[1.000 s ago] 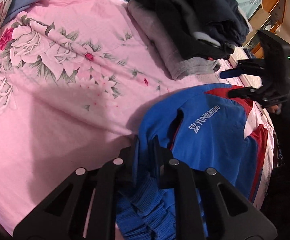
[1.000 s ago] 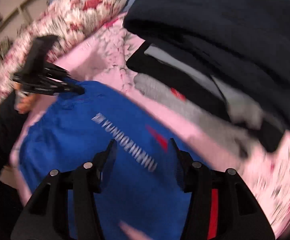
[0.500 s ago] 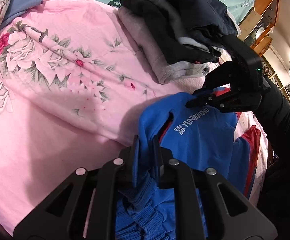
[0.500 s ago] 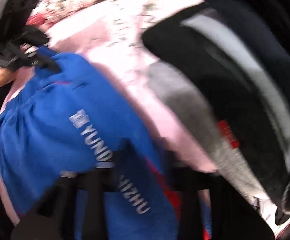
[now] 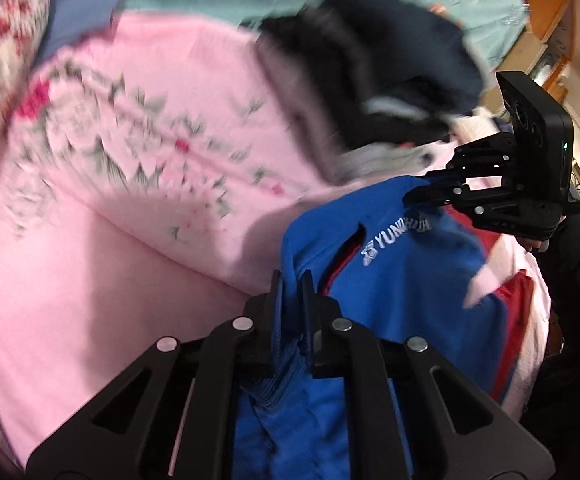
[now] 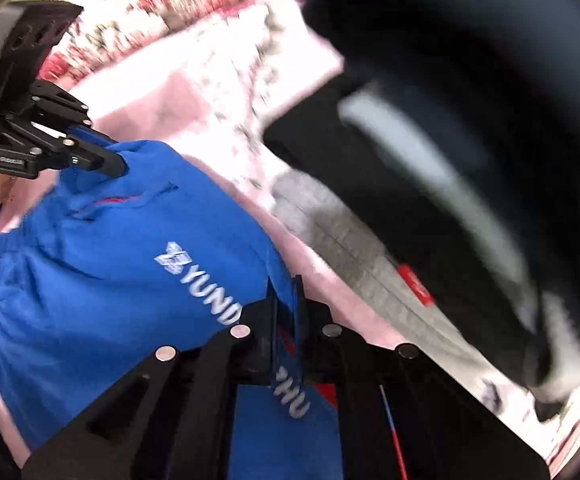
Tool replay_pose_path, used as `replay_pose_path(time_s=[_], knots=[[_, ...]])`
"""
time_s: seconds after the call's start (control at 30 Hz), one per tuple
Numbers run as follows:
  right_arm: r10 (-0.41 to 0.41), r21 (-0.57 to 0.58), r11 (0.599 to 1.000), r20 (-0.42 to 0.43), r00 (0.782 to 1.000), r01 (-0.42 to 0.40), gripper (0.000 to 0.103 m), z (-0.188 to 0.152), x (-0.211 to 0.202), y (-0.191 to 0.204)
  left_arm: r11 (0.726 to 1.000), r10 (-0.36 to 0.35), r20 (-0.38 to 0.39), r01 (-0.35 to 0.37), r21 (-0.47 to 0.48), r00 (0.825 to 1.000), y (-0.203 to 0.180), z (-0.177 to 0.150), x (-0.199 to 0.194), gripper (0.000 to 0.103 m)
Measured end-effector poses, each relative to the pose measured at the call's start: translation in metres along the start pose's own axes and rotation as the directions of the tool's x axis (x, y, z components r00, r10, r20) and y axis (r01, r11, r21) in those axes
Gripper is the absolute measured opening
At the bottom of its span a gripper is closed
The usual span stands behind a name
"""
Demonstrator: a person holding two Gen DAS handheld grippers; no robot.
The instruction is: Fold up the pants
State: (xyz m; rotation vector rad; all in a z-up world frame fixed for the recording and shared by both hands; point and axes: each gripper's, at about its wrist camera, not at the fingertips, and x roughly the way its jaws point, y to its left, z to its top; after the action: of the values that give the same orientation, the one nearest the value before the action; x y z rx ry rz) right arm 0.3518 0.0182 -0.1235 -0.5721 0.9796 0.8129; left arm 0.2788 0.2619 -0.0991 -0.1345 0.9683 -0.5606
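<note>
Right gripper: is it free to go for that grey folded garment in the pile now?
Probably not yet: the right gripper is shut on the blue pants. The grey garment lies close ahead, unobstructed, under darker clothes.

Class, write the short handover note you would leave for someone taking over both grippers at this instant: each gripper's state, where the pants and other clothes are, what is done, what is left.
Left gripper: shut on the pants' ribbed edge, near side.
Right gripper: shut on the pants fabric by the white lettering, far side.
Pants: blue with red panels, bunched on the pink sheet, held at both ends.
Folded pile of dark and grey clothes lies on the bed just beyond.
Done: both grips taken.
Left: the fold is not visibly finished; probably lay it flat, then release. Both views are motion-blurred, so check the grips.
</note>
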Motion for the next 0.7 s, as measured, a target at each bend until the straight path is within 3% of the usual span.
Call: replay_pose_path(time_s=[0.17, 0.3, 0.43, 0.57, 0.7], knots=[[0.032, 0.024, 0.999, 0.112, 0.993, -0.035, 0.006, -0.022, -0.093, 0.026, 0.997, 0.008, 0.070, -0.013, 0.079, 0.998, -0.044, -0.035, -0.059, 0.006], [0.051, -0.028, 0.998, 0.144, 0.988, -0.047, 0.006, -0.069, -0.138, 0.080, 0.993, 0.033, 0.064, -0.040, 0.111, 0.997, -0.069, -0.097, -0.083, 0.006], [0.091, -0.054, 0.995, 0.107, 0.990, -0.085, 0.006, -0.117, -0.136, 0.151, 0.995, 0.032, 0.018, -0.034, 0.096, 0.999, -0.073, -0.147, -0.087, 0.006], [0.072, -0.070, 0.995, 0.075, 0.995, -0.067, 0.006, -0.155, -0.108, 0.206, 0.996, 0.039, -0.036, -0.036, 0.085, 0.999, -0.071, -0.175, -0.076, 0.006], [0.104, 0.031, 0.994, 0.052, 0.993, -0.105, 0.006, -0.167, -0.085, 0.212, 0.995, 0.047, -0.055, -0.042, 0.088, 0.997, -0.070, -0.185, -0.072, 0.006]])
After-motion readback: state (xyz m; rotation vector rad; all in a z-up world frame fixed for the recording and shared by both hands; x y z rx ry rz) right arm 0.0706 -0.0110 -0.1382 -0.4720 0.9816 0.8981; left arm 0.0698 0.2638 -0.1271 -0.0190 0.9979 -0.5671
